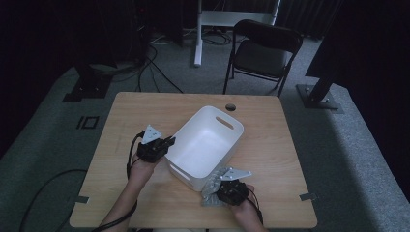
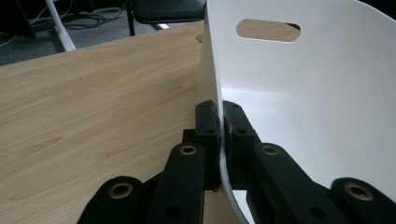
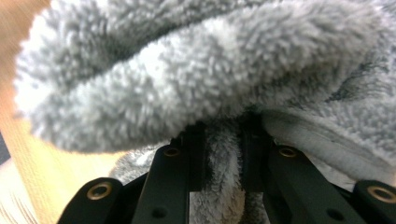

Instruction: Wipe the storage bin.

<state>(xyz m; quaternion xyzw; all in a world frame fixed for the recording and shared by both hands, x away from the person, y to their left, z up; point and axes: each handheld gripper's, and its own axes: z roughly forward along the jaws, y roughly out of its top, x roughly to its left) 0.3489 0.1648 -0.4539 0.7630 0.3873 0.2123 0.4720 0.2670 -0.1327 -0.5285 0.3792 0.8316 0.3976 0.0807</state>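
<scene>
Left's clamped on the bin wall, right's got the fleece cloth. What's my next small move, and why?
Probably lift the right gripper up over the near rim. The grey fleece cloth sits low outside the white bin, which the left gripper steadies by its wall.

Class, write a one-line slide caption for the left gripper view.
Left gripper clamps the white bin's thin wall on a wooden table.

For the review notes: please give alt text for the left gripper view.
The left tongs are shut on the thin side wall of a white bin, one jaw inside and one outside. A slot handle is cut near the bin's rim, and the wooden table spreads to the left.
</scene>
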